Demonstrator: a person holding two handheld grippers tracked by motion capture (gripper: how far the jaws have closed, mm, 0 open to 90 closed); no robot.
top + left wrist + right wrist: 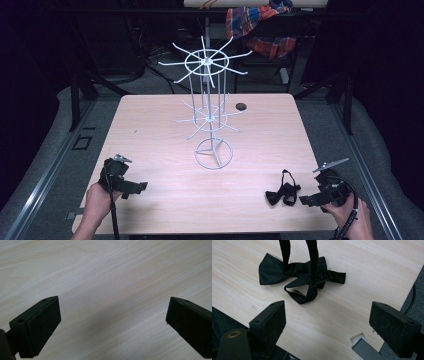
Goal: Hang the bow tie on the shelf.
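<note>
This looks like a lab or recording studio rather than a home. A pale wooden table stands alone on grey carpet, ringed by black drapes that darken everything around it. Metal rails run along the floor at 9 and 3 o'clock, dark stand legs rise at 10 and 2 o'clock, and loose cables trail at 12 o'clock beside a chair draped in a plaid cloth. A white wire display rack stands at centre.
</note>
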